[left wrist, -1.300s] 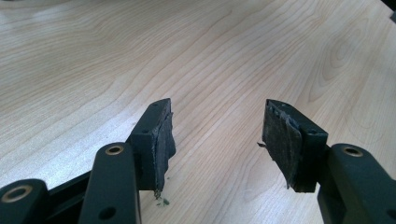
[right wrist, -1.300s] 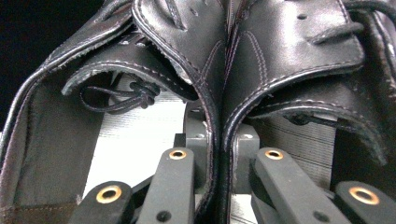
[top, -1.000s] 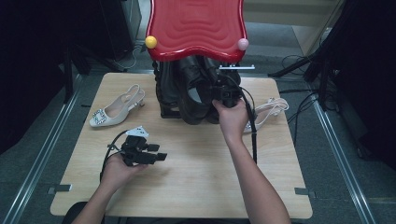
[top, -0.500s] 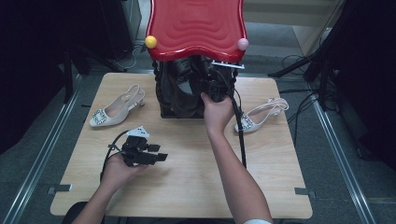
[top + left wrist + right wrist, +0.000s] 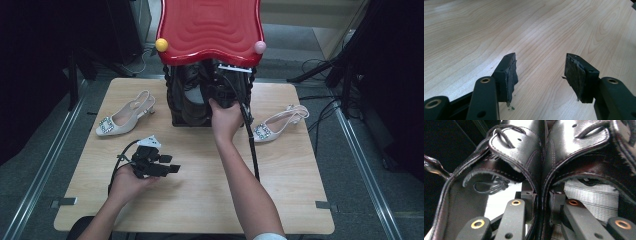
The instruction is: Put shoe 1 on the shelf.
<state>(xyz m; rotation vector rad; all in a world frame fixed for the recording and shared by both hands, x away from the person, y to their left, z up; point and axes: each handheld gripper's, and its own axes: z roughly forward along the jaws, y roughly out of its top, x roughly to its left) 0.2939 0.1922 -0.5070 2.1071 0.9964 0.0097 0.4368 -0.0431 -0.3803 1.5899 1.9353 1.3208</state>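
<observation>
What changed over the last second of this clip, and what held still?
The right gripper carried the pair of black shoes from in front of the rack in under the red top. Its jaws have just been opening, with the two shoes' inner walls between them. The left gripper stayed open on the table; both pale heeled shoes kept their places.

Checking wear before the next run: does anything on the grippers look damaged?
Yes. In the left gripper view, the pads on the left gripper are frayed and ragged at the edges, with small crumbs on the table below them.
</observation>
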